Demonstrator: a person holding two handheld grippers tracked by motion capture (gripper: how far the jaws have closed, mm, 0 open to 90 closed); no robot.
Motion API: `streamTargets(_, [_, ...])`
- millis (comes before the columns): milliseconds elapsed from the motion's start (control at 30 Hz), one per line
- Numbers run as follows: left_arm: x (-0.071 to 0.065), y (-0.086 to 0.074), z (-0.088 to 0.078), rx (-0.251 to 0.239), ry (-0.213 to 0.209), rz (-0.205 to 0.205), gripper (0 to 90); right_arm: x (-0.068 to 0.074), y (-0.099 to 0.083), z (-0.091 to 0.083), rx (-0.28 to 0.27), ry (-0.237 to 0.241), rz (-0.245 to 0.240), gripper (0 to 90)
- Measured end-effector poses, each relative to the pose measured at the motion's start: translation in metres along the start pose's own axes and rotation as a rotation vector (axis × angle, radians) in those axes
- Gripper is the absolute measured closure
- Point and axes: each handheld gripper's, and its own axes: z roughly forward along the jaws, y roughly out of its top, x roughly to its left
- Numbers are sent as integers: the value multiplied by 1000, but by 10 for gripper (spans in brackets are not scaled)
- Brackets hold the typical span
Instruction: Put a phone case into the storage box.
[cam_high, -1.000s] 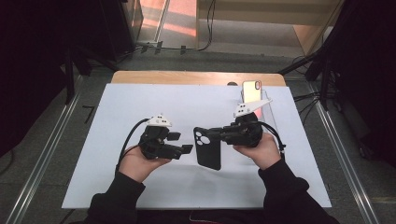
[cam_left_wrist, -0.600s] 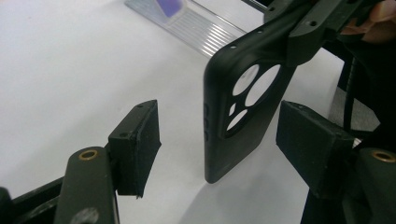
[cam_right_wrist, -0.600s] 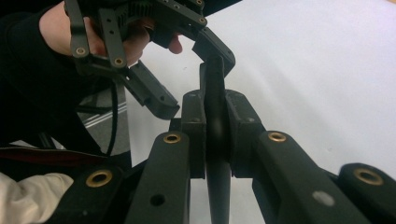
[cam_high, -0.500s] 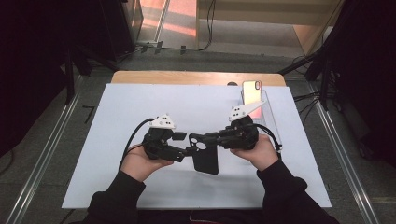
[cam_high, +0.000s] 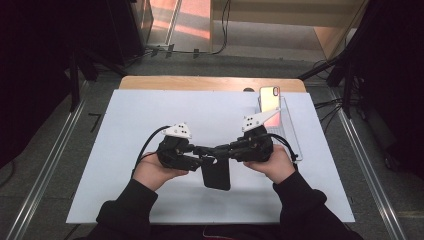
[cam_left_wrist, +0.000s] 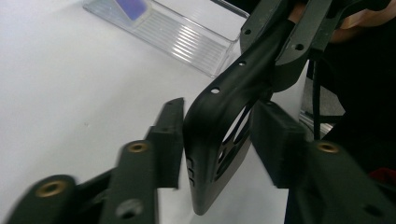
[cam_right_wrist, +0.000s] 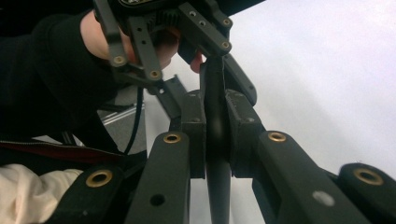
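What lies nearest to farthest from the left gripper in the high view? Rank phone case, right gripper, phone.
1. phone case: between the jaws of the left gripper, which have just been closing.
2. right gripper: just to the right, gripping the case.
3. phone: standing at the far back right.

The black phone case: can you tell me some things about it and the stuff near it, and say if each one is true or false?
1. The right gripper is clamped on the black phone case. True.
2. The left gripper has the case between its jaws, which have just been closing. True.
3. The case lies flat on the white mat. False: it is held up above it.
4. The phone lies between the two grippers. False: it leans in the clear stand at the far right.
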Motion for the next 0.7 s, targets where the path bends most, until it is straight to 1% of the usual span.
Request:
streamTargets(33, [1,0,-1,-2,-7,3,632,0,0,0,0,5,2,771])
streamTargets(100, [4,-1,-1,-5,-34,-2,653,-1,0,0,0,8,-2,771])
streamTargets(167, [5,-2,-2,-11,-45,6,668,-1,0,0,1,13,-2,770])
streamTargets(233, [6,-1,-3,-8,-59,-13,686,-2,-1,0,-7,17,-1,769])
streamTargets(267, [6,-1,-3,-11,-66,-13,697,-2,0,0,-10,23,10,768])
streamTargets(333, [6,0,-4,-13,-78,-14,717,-4,0,-2,-15,32,18,760])
streamTargets(400, [6,0,-5,-14,-86,-18,732,-4,0,-3,-21,34,22,749])
streamTargets(433, [6,1,-5,-9,-98,-25,740,-4,-1,-3,-25,34,28,739])
streamTargets(467, [5,1,-5,-12,-101,-28,746,-4,-1,-3,-25,32,22,730])
streamTargets(500, [5,1,-6,-12,-109,-29,759,-4,-1,-3,-28,26,26,710])
streamTargets(700, [4,2,-8,-16,-109,-32,772,-5,-1,-3,-40,23,39,674])
